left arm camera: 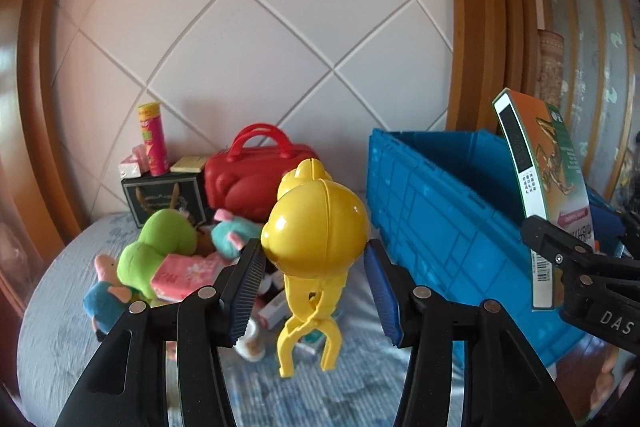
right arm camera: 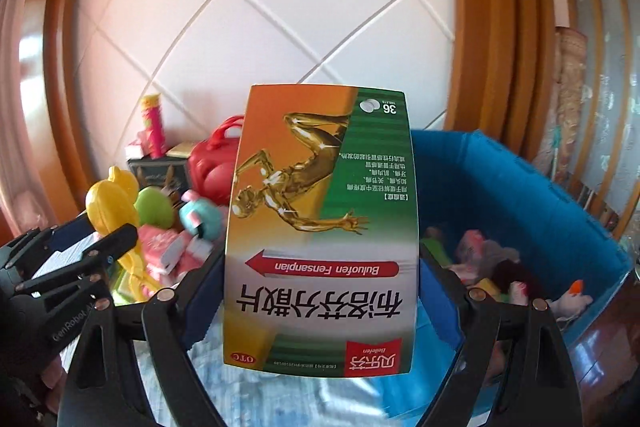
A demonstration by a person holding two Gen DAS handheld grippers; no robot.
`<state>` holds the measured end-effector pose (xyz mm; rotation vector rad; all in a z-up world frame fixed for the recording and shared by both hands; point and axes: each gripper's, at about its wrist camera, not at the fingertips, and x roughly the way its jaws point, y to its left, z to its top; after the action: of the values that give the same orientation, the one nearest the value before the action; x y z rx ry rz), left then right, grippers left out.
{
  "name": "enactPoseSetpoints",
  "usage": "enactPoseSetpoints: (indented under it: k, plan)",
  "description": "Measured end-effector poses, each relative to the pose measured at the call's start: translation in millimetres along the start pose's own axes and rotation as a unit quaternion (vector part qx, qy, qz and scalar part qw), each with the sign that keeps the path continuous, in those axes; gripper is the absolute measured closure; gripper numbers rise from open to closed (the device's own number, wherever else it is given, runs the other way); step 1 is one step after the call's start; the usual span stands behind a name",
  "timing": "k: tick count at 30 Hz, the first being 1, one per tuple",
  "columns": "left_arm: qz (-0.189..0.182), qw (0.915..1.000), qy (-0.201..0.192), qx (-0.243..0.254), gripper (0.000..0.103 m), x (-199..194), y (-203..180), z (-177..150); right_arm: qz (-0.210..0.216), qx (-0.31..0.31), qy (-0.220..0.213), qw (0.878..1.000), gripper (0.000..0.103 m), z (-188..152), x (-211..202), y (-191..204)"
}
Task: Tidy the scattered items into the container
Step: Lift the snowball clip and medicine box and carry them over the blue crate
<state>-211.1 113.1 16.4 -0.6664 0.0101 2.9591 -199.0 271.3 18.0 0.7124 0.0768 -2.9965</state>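
Toys [left arm camera: 168, 259] heaped on bed at far left. Left claw [left arm camera: 316, 259] clamps yellow ball tongs [left arm camera: 316, 227] by ball head, handles hanging down. Blue crate [left arm camera: 448, 211] lies right of it, just beside. Right claw [right arm camera: 320, 291] grips medicine box [right arm camera: 320, 227] upright, long axis vertical; crate opening directly behind and right, so right hand nearer.

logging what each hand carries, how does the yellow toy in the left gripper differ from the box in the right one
The yellow toy is a rounded plastic clamp with scissor handles hanging below; the medicine box is flat, printed cardboard. The left gripper pinches the toy's round head, while the right gripper spans the box's edges with jaws set wider. The box's print is upside down. Both are held lifted near the blue crate.
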Motion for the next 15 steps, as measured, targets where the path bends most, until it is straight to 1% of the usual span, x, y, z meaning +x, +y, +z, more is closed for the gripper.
enactPoseSetpoints:
  k: [3,6,9,12,15]
  plan:
    - [-0.004,0.9993,-0.037,0.005,0.053,1,-50,27,-0.014,0.005,-0.017,1.0,0.016,10,-1,-53]
    - [-0.016,0.998,-0.061,0.008,0.053,5,-104,55,-0.027,0.012,-0.026,0.999,0.016,18,0,-110]
    - [-0.028,0.9963,-0.079,0.018,0.053,9,-161,77,-0.035,0.01,-0.02,0.999,0.016,26,5,-167]
    - [-0.043,0.9953,-0.085,0.021,0.053,12,-212,90,-0.045,0.006,-0.009,0.999,0.016,26,10,-211]
    - [-0.054,0.9957,-0.069,0.033,0.053,23,-253,90,-0.046,0.011,0.003,0.999,0.016,19,18,-249]
